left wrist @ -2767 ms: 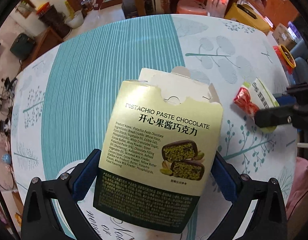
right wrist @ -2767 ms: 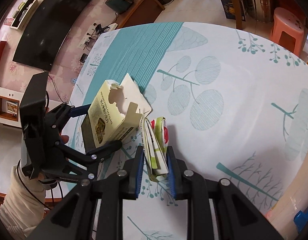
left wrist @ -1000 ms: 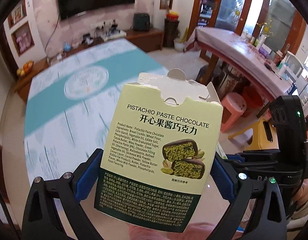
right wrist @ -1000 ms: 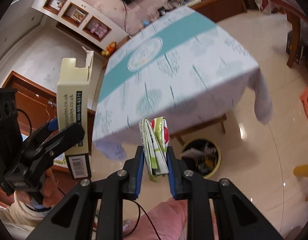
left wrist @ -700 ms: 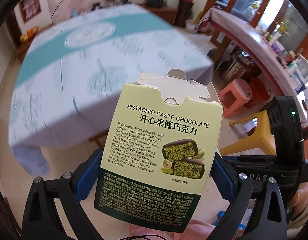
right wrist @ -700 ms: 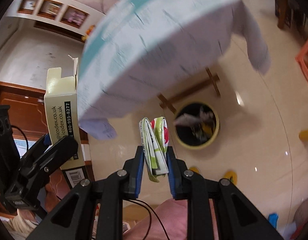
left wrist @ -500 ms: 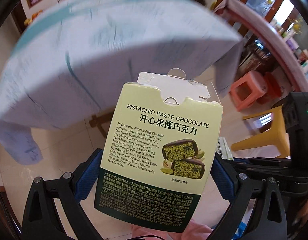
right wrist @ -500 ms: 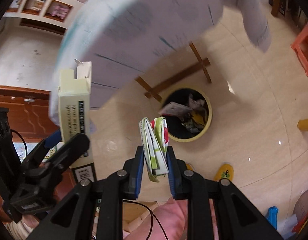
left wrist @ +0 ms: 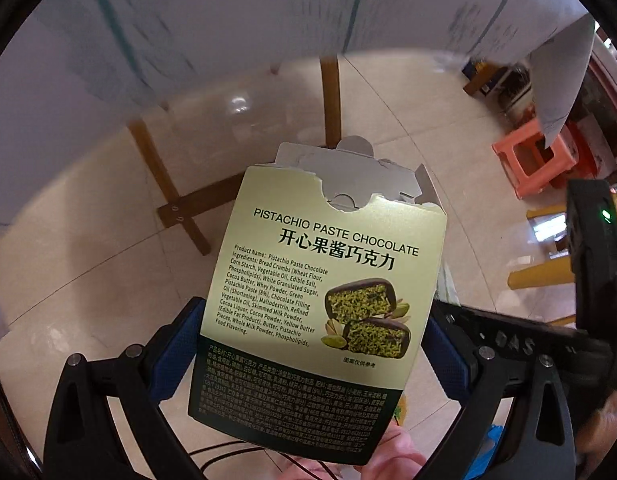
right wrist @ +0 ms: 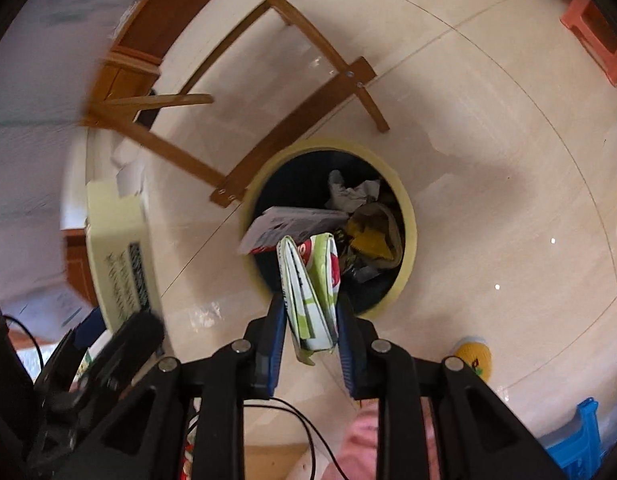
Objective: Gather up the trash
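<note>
Wrapper (right wrist: 312, 292) hangs between the right gripper (right wrist: 310, 320)'s jaws, which have just been opening above the bin (right wrist: 408, 216) to drop it. The left gripper (left wrist: 308, 344) stays clamped on the chocolate box (left wrist: 320, 300), waiting beside.

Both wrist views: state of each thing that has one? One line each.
chocolate box: top flaps torn open, clamped between the left gripper's pads.
left gripper: shut on the box.
folded wrapper: upright between the right gripper's pads, above the bin's near rim.
right gripper: jaws just opening; whether the pads press the wrapper is unclear.
trash bin: no lid, trash inside.
</note>
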Motion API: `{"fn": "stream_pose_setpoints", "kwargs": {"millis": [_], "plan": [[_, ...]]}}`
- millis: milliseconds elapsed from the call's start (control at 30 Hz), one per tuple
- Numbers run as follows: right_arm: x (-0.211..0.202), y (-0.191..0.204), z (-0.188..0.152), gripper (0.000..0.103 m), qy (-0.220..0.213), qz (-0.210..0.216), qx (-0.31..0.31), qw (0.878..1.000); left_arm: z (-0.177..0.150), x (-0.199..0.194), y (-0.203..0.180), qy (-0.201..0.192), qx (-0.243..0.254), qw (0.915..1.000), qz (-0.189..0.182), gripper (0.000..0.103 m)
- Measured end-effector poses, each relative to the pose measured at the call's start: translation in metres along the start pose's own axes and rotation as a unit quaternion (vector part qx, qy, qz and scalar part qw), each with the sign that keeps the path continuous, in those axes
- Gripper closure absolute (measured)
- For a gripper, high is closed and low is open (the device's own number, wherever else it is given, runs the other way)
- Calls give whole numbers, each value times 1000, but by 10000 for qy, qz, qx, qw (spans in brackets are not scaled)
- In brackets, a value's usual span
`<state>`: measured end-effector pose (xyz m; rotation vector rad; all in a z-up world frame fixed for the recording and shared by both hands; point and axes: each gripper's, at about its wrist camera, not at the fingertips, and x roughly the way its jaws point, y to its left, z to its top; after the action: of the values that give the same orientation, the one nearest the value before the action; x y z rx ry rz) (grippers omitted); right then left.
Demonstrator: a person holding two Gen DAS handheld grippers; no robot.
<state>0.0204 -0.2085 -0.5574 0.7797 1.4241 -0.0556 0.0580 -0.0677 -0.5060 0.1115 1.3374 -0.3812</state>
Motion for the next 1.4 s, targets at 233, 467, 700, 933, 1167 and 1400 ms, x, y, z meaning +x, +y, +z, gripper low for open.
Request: {"fn": "stream_pose_setpoints", "kwargs": {"millis": [233, 467, 700, 933, 1167, 1400], "plan": [[48, -15, 25, 56, -8, 140, 168, 9998, 6, 56, 13, 77, 2, 9997, -217, 3], [58, -19, 26, 39, -96, 241, 252, 9993, 14, 61, 19, 48, 96, 9999, -46, 1], [55, -24, 29, 25, -174, 294, 291, 9990, 20, 50, 18, -19, 143, 9998, -115, 1], [39, -27, 33, 21, -337, 377, 124, 9986, 21, 53, 14, -39, 240, 9996, -132, 1], [35, -35, 29, 21, -316, 326, 46, 9990, 16, 51, 10, -84, 201, 9997, -81, 1], [20, -27, 20, 21, -293, 211, -308, 9989, 13, 24, 6, -377, 82, 9992, -108, 1]]}}
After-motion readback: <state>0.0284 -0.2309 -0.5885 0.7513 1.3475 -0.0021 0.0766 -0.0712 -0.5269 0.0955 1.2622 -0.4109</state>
